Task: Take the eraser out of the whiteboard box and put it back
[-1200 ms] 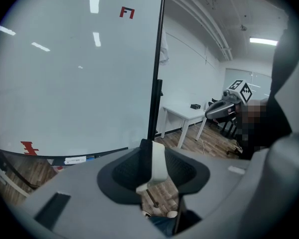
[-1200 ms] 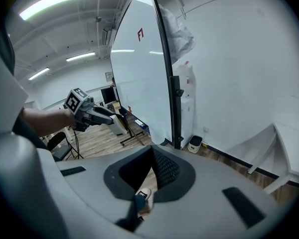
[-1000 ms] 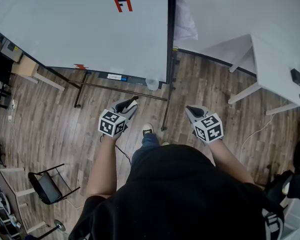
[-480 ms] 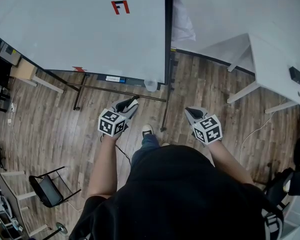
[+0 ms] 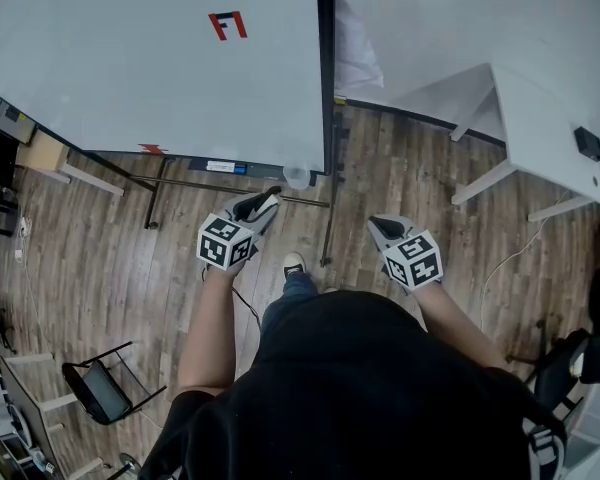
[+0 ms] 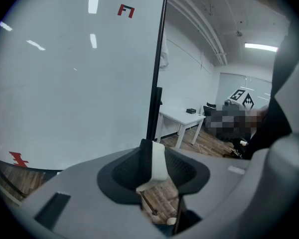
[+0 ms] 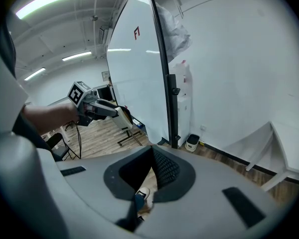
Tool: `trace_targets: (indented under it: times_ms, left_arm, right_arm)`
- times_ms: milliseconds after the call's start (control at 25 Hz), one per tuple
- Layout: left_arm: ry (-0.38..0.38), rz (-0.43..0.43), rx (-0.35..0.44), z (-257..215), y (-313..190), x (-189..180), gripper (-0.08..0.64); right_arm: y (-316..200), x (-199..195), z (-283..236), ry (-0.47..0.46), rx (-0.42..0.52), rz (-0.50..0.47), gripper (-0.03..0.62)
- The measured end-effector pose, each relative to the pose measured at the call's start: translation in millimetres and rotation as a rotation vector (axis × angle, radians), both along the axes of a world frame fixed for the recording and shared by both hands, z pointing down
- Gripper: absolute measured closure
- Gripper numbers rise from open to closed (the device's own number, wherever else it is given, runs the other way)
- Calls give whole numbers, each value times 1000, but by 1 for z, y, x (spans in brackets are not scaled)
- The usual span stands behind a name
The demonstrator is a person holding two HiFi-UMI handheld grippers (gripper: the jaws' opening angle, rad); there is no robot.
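Observation:
The whiteboard (image 5: 160, 58) with a small red mark stands ahead of me. A small translucent box (image 5: 297, 176) hangs at its lower right corner, beside the black frame post (image 5: 326, 118). A blue and white item (image 5: 220, 166) lies on the bottom rail; I cannot tell whether it is the eraser. My left gripper (image 5: 268, 200) is held just below the box, jaws together and empty; it also shows in the right gripper view (image 7: 120, 117). My right gripper (image 5: 378, 225) hovers over the floor right of the post, shut on nothing.
The board's black stand legs (image 5: 160, 183) spread over the wooden floor. A white table (image 5: 540, 128) stands at the right with a dark object (image 5: 588, 143) on it. A black chair (image 5: 95, 388) is at the lower left. A small white bin (image 7: 192, 142) sits by the wall.
The whiteboard's lower edge and its box have drawn closer to the grippers. The left gripper has edged up towards the box. Both stay shut.

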State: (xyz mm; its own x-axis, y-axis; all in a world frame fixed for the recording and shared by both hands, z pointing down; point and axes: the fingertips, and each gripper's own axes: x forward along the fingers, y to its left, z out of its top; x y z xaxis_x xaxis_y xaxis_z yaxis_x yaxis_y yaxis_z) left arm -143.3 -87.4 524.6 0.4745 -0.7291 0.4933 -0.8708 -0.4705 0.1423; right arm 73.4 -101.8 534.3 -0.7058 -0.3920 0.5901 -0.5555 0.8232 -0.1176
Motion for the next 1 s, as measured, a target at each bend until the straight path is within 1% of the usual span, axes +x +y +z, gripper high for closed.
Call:
trace_targets:
  times_ms: [160,360,1000]
  left_arm:
    - [-2,10,6,-4,-14,-1,403]
    - [19,28,10,-7,-34,-1,403]
    - [19,108,8,-5,-96,4,403]
  right_arm:
    - [-6,-1,2,1,-7,7,598]
    - [-18,-3,4,2,-14,23,598]
    - [-53,-16,16,7,-44,65,598]
